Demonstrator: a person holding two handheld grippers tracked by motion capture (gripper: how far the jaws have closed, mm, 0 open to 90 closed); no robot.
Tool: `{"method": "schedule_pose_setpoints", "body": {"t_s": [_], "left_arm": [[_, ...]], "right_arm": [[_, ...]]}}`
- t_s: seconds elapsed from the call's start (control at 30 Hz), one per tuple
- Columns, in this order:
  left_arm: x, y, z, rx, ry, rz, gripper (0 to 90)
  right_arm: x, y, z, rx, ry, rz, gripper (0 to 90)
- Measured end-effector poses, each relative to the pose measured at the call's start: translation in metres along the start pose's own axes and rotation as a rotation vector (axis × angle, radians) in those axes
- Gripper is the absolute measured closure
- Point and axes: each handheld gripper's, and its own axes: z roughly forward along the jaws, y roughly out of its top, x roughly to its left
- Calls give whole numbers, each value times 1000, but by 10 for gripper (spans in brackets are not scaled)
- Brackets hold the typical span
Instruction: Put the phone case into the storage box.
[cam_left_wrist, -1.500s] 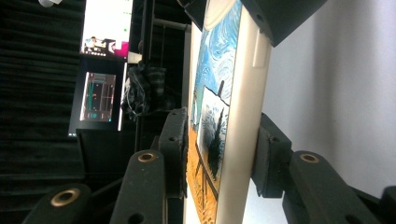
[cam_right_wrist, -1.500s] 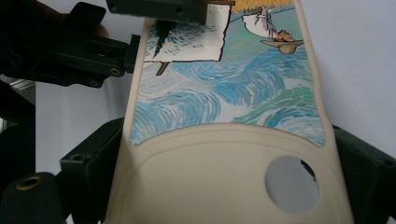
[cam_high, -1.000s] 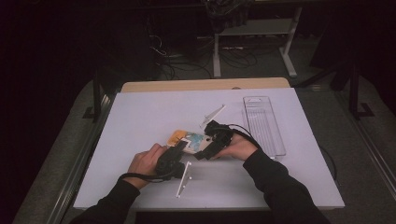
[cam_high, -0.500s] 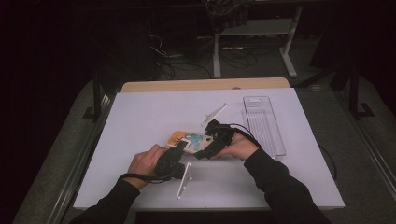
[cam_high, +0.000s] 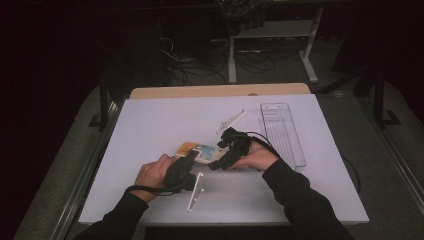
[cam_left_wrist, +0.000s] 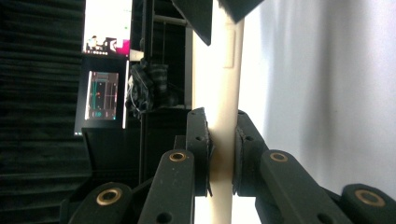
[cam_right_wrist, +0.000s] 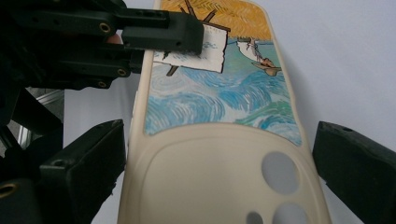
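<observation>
The phone case (cam_high: 200, 151) lies near the middle of the white counter (cam_high: 150, 125), painted face up, well to the left of the clear plastic tray (cam_high: 281, 131). The left hand-held gripper (cam_left_wrist: 222, 158) is clamped tight on the case's cream side wall, one pad on each face of the edge. In the right gripper view that same left hand-held gripper (cam_right_wrist: 163, 35) bites the case (cam_right_wrist: 219, 154) at its far edge. The right hand-held gripper (cam_right_wrist: 219, 163) straddles the camera-hole end with its jaws wide; they have just been opening, and the case sits between them untouched by either pad.

The risk here is that the whole hold rests on one thin, flexible rim. If the left hand twists or lifts, the soft wall could buckle or slip out of the pads, and the case would drop back onto the counter or skid toward the loose white strip (cam_high: 195, 192) just in front of the case. If the right jaws close off-centre, they could catch a corner only and bend the case instead of gripping it.
</observation>
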Motion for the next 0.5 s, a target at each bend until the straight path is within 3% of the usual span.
{"method": "schedule_pose_setpoints", "body": {"t_s": [0.23,0.5], "left_arm": [[3,-9,1,23,-23,-38,802],[7,-17,-1,43,-33,-68,802]], "right_arm": [[0,0,-6,-15,-4,3,10],[0,-3,-14,-30,-15,57,10]]}}
